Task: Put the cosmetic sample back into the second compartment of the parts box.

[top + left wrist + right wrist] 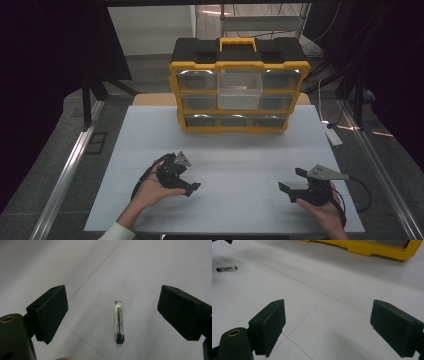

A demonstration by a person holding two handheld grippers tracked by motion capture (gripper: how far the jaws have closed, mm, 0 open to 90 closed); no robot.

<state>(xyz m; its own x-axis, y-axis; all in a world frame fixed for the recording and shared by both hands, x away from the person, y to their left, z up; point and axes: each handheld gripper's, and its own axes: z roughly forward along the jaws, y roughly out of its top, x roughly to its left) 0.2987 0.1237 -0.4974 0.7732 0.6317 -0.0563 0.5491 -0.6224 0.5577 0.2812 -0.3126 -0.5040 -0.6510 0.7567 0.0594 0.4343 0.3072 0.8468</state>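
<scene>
Table (225, 150): we see a white sheet with faint seams; we count twelve o'clock as away from us, six o'clock as toward us.
Organizer (239, 85): we find a yellow-and-black drawer case standing upright at twelve o'clock, its clear drawers facing us, the top middle one pulled out a little.
Left hand-held gripper (186, 176): we hold it in the left hand at about seven o'clock on the table, jaws spread wide with nothing between them, tilted down at the sheet.
Right hand-held gripper (292, 182): we hold it at about five o'clock, jaws likewise spread and empty, aimed across the table toward the left.
Vial (119, 321): we see a small clear tube with a dark cap and a thin dark rod inside, lying flat on the table. In the left gripper view it lies between the open jaws, just beyond them, clear of both.
Long axis: we read it running from six to twelve o'clock in that view, cap at six, so it lies along the gripper's line of sight and crosswise to the closing direction.
Nearer hand: we judge the left far nearer; from the right gripper view the vial (227, 268) sits well off at ten o'clock.
Coming move: we judge a straight descent and squeeze across the tube's width would serve.
</scene>
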